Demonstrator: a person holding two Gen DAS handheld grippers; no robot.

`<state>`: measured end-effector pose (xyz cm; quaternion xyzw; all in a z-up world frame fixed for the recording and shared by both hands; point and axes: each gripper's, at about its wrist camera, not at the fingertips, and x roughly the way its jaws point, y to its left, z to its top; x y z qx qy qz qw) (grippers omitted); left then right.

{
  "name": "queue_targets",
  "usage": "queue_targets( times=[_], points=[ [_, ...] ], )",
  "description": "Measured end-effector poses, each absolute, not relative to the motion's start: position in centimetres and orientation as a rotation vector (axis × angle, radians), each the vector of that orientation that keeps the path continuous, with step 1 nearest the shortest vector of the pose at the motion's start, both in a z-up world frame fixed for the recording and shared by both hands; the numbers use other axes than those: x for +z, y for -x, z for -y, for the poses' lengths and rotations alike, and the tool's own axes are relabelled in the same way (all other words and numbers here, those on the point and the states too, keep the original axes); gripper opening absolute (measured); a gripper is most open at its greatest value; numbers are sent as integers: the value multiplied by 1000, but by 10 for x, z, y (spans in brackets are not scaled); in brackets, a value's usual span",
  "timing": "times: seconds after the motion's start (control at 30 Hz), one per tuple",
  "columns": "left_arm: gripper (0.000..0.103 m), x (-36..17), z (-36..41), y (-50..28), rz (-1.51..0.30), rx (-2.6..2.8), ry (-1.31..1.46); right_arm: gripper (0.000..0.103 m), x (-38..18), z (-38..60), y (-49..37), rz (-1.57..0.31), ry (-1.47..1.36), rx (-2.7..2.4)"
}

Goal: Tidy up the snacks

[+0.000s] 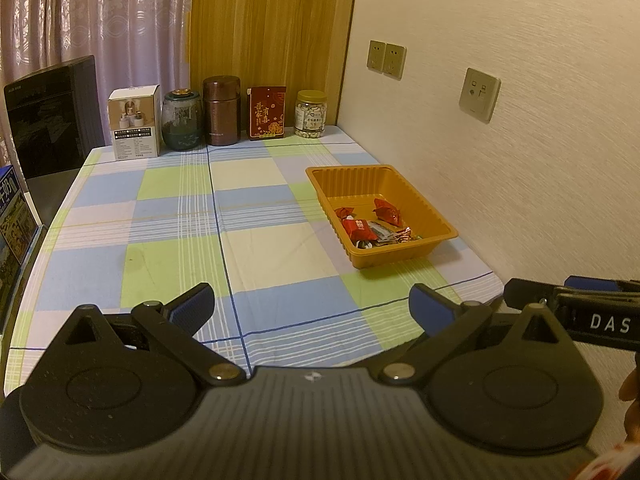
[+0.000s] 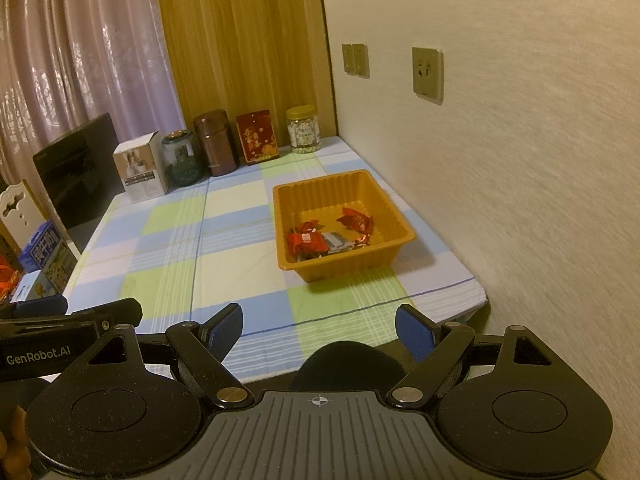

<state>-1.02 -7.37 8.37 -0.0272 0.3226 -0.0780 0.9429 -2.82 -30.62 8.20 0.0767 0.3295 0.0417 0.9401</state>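
My left gripper (image 1: 311, 307) and right gripper (image 2: 319, 330) hover side by side at the table's near edge, jaws spread wide, empty.

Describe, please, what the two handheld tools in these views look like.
Both look alike: matte black bodies with two round discs, triangular cut-outs, silver pivot pins and ribbed grey centres bearing a small crosshair mark. Each finger ends in a blue textured pad. The left tool shows white "GenRobot.AI" lettering on its side, the right tool "DAS".

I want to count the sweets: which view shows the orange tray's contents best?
The right wrist view: it looks deeper into the orange tray, showing the wrapped sweets spread out. The left wrist view sees them more side-on, bunched behind the near wall.
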Motion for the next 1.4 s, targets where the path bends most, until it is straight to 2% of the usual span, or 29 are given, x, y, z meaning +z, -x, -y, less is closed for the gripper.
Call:
queue_targets(
  times=[1.4],
  points=[
    [103,81,73,11,-668,-165,66,83,82,307,28,-676,-157,88]
  ],
)
